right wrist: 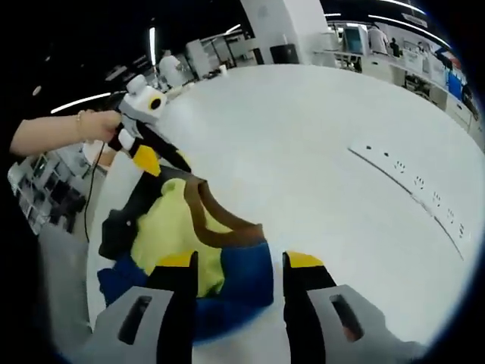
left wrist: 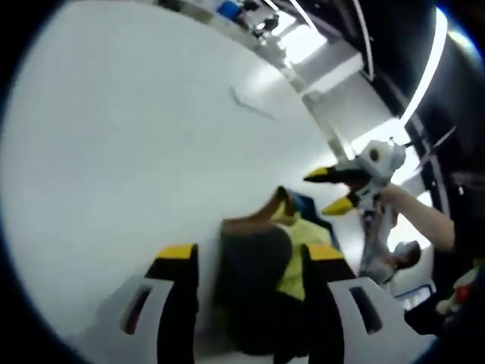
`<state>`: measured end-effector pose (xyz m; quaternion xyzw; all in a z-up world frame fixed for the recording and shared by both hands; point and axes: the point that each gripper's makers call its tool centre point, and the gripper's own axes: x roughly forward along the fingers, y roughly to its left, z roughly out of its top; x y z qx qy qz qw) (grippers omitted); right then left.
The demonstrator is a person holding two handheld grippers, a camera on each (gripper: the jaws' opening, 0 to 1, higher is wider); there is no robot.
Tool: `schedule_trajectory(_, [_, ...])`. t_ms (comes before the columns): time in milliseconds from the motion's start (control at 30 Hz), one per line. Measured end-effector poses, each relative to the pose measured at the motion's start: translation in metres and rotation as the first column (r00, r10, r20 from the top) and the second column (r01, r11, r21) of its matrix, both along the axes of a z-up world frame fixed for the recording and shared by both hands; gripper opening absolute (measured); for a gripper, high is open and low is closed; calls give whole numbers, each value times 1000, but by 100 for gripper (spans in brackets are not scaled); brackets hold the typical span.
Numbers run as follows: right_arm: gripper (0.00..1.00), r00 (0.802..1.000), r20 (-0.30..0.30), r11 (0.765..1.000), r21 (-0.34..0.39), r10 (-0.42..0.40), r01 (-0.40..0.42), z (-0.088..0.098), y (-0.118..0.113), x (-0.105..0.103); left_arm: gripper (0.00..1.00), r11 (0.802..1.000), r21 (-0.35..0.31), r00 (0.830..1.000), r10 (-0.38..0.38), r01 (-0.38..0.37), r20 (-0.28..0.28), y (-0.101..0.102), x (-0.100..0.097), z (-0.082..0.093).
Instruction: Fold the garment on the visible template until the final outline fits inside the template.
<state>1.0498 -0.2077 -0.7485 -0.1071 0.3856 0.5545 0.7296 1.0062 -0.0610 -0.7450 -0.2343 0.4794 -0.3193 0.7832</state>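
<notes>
The soft yellow, blue and brown fabric garment (right wrist: 198, 241) lies bunched on the white table (right wrist: 318, 152). My right gripper (right wrist: 239, 267) hangs unclenched over its blue edge; my left gripper (left wrist: 246, 258), likewise unclenched, straddles it. It looks light and floppy; I'd pinch a hem corner.

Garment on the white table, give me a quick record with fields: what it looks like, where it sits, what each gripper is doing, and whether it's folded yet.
garment: yellow, blue, brown and dark cloth, bunched in a heap
surface: white table
left gripper: open, its fingers either side of the heap
right gripper: open, low over the blue part
template: cannot make out an outline
fold state: not yet folded flat
other: marked strip on the table, apart from the garment
</notes>
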Motion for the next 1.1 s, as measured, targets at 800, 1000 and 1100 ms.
schedule_trajectory(800, [33, 997, 1, 997, -42, 71, -71, -21, 10, 4, 34, 995, -99, 998, -6, 0, -58, -9, 4, -8])
schedule_trajectory(1000, [30, 997, 2, 995, -46, 83, -83, -26, 13, 3, 31, 995, -104, 998, -11, 5, -61, -10, 4, -10])
schedule_trajectory(1100, [27, 996, 8, 996, -45, 83, -83, -27, 14, 6, 30, 995, -104, 998, -9, 2, -63, -10, 4, -11])
